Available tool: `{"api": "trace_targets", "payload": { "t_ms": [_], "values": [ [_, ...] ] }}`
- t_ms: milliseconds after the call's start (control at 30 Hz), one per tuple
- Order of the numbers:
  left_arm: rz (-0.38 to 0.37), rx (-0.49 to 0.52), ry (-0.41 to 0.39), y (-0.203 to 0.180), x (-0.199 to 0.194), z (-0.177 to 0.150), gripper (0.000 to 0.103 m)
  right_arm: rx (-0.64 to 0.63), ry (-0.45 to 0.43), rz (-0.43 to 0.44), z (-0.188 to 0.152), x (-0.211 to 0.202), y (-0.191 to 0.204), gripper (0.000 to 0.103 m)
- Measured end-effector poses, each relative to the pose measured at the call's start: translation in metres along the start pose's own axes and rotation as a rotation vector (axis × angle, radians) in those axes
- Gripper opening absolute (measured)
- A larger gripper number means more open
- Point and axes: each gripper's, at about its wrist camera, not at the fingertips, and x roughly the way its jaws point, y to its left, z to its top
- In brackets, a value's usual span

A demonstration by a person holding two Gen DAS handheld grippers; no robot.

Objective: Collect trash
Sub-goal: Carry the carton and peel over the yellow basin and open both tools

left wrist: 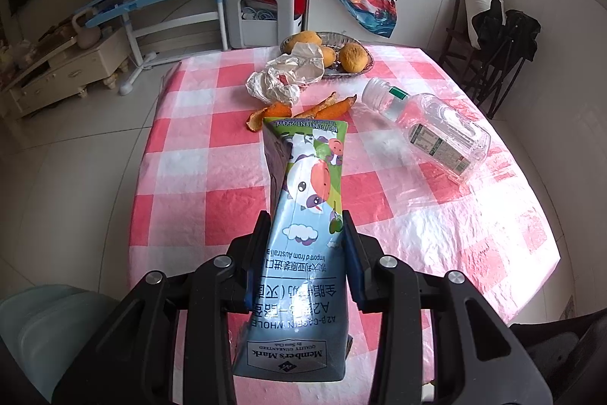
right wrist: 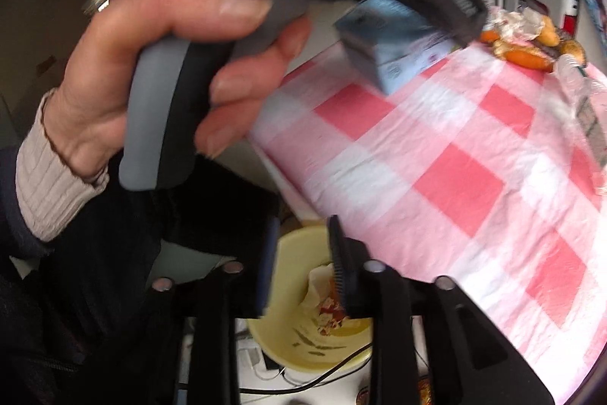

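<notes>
left gripper [left wrist: 305,234] was clamped on the milk carton [left wrist: 303,215], pads pressed on both sides, carton squashed at the waist & lifted off the table [left wrist: 182,154] above its near edge. in the right wrist view the same carton [right wrist: 390,44] hung by the table's near corner, w/ a hand [right wrist: 151,63] on the left gripper's handle.

right gripper [right wrist: 303,253] hovered over the yellow bin [right wrist: 288,291], which sat on the floor just off the near edge. fingers stood apart, nothing between them; paper scraps already lay in the bin. view was blurred.

step in hand, as i judged it: right side's drop looked done, carton was next to go in. next move called for swinging the left gripper past the near edge till the carton was over the bin, then parting the fingers.

still on the table: bottle [left wrist: 428,131] toward the right edge, peels [left wrist: 299,109] mid-table, crumpled bag [left wrist: 288,74] beside the fruit plate [left wrist: 356,71] at the far edge.
</notes>
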Motion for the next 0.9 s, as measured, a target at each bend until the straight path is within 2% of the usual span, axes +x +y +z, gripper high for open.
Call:
{"api": "trace_targets", "payload": {
  "t_ms": [33,167,467,667,900],
  "values": [
    [0.004,0.002,-0.002,0.0,0.0,0.0,0.035,0.015,-0.022,-0.025,0.001,-0.005,-0.005,0.051],
    [0.014,0.01,-0.01,-0.002,0.0,0.0,0.035,0.081,-0.089,-0.1,0.003,-0.016,-0.02,0.058],
    [0.036,0.041,-0.027,-0.008,-0.003,-0.001,0.035,0.288,-0.236,-0.235,0.002,-0.046,-0.064,0.063],
    [0.047,0.061,-0.044,-0.011,-0.006,-0.003,0.035,0.366,-0.297,-0.259,0.001,-0.061,-0.082,0.066],
    [0.046,0.098,-0.058,-0.019,-0.021,-0.02,0.035,0.394,-0.346,-0.264,0.001,-0.066,-0.085,0.067]
  ]
}}
